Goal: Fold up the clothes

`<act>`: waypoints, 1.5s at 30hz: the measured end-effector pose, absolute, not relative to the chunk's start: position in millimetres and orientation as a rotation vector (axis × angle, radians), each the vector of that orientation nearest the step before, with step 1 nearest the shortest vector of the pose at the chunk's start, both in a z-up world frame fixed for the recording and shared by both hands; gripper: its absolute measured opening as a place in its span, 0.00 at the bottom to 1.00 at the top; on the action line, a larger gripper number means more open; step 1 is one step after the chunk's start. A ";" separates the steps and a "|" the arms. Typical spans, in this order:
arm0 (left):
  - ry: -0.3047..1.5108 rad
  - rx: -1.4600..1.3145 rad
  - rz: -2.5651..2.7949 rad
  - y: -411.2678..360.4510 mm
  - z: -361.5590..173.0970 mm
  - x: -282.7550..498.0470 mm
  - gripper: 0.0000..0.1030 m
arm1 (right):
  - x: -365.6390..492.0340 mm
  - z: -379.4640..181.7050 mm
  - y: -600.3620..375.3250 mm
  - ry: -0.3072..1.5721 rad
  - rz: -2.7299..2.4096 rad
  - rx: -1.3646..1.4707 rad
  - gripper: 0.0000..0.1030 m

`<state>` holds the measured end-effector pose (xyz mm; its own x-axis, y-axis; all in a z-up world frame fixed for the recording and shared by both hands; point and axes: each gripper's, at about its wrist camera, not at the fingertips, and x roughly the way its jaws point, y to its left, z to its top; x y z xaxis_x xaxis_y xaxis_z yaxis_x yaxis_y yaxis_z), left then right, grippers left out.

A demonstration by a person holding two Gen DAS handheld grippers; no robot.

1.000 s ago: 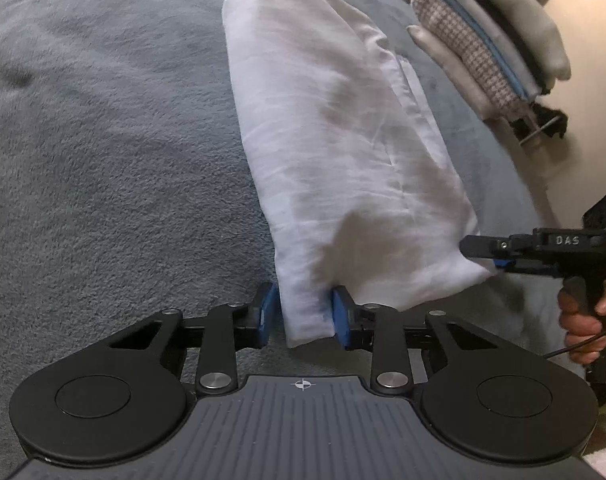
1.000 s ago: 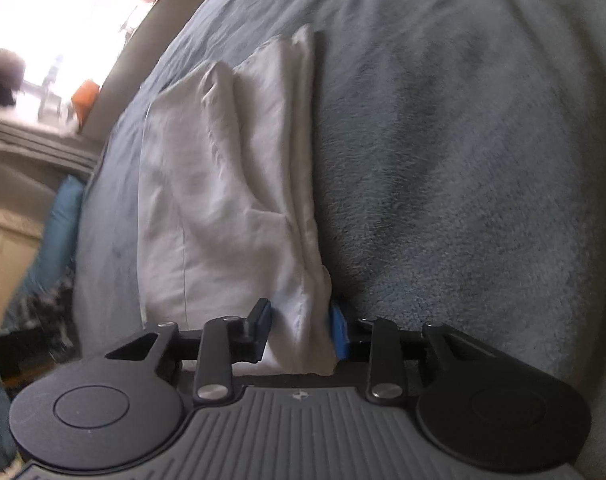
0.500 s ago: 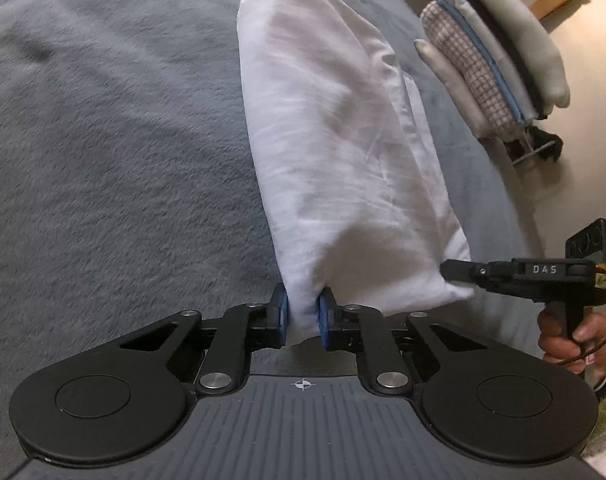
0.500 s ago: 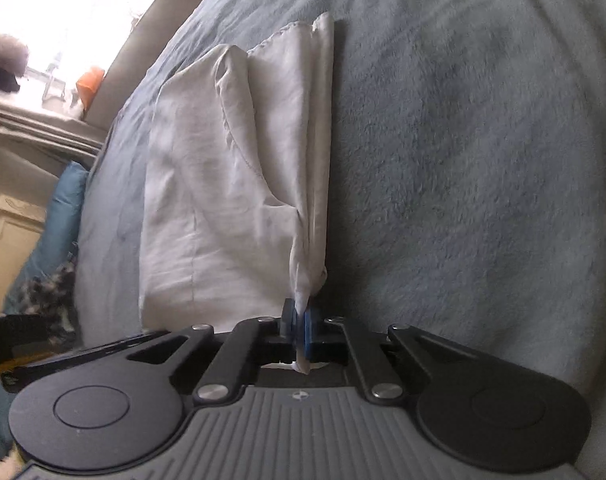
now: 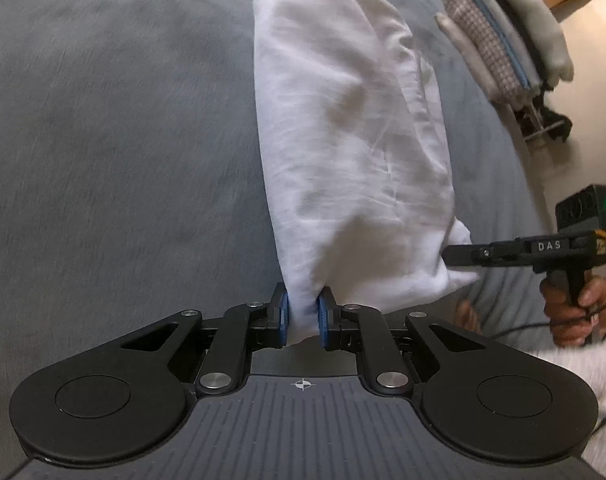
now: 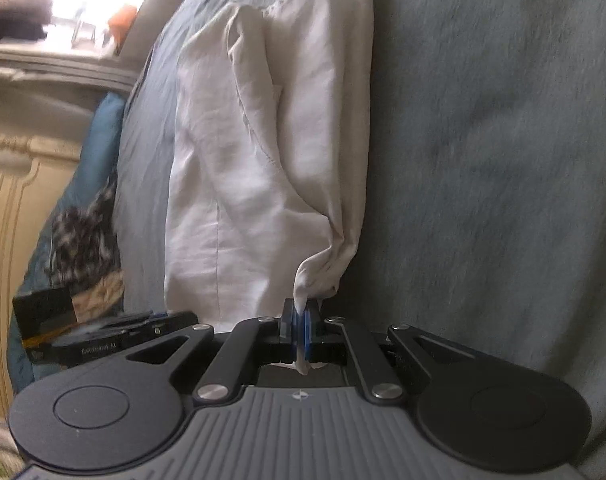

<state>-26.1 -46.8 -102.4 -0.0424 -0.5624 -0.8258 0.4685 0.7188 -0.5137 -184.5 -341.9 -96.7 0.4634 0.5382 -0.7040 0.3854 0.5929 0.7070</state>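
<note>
Left and right wrist views. A folded white cotton garment [image 5: 351, 152] lies lengthwise on a grey fleece-covered bed [image 5: 115, 152]. The left tongs [image 5: 303, 316] are closed on the garment's near left corner, a thick bunch of cloth pinched between the blue pads [image 5: 284, 314]. The right tongs [image 6: 302, 330] are closed almost fully on the near right corner, thin cloth squeezed between the pads and drawn taut. A hand [image 5: 571, 308] grips the right tool's handle. A stack of folded clothes [image 5: 507, 32] stands beyond the bed.
</note>
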 end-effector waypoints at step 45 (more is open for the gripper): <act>1.177 -0.537 -0.926 -83.1 -126.7 127.0 0.39 | -30.0 -129.4 -442.9 0.930 0.357 1.065 0.31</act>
